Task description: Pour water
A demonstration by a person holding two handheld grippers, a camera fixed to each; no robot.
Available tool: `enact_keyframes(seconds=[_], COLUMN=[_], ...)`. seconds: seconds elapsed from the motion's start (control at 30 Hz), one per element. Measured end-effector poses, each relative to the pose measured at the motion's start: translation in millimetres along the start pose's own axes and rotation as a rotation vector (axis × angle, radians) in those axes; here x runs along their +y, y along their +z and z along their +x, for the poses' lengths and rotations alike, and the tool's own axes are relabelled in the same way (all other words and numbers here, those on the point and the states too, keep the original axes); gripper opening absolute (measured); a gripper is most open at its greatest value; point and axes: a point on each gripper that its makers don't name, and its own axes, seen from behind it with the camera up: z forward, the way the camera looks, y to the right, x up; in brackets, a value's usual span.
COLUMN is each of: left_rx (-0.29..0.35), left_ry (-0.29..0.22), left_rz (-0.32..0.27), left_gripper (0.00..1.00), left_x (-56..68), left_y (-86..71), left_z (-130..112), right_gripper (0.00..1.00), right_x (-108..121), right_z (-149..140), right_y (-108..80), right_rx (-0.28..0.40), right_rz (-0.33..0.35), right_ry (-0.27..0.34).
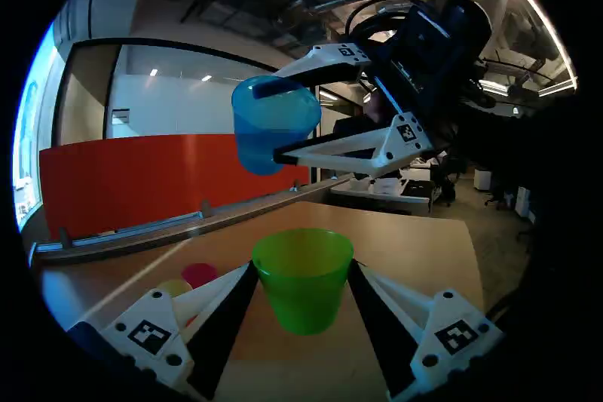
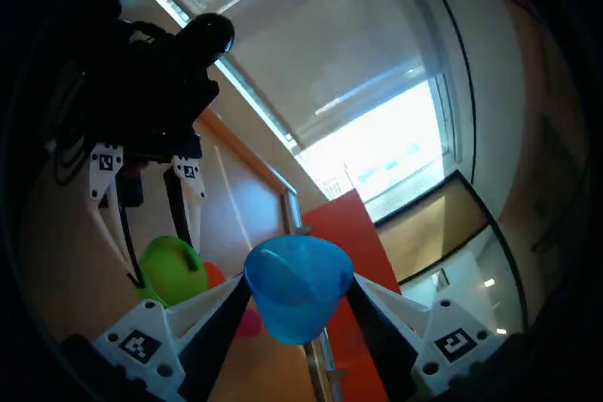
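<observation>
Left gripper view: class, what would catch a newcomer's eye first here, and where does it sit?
A blue cup held in the right gripper hangs high in the middle, above a green cup held in the left gripper low at the centre. A red panel runs along the left beyond the table.
</observation>
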Motion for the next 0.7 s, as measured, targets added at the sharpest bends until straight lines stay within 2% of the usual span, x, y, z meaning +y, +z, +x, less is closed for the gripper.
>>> enact_keyframes(seconds=[0.7], left_rx=[0.0], left_ry=[0.005], left_rz=[-0.001], left_gripper=[0.85], left_x=[1.6], left_y=[1.5], left_z=[0.6], right_gripper=[0.9], right_x=[0.4], right_z=[-1.0], right_y=[-0.3], right_rx=[-0.009], right_rz=[-0.006], right_ry=[-0.044])
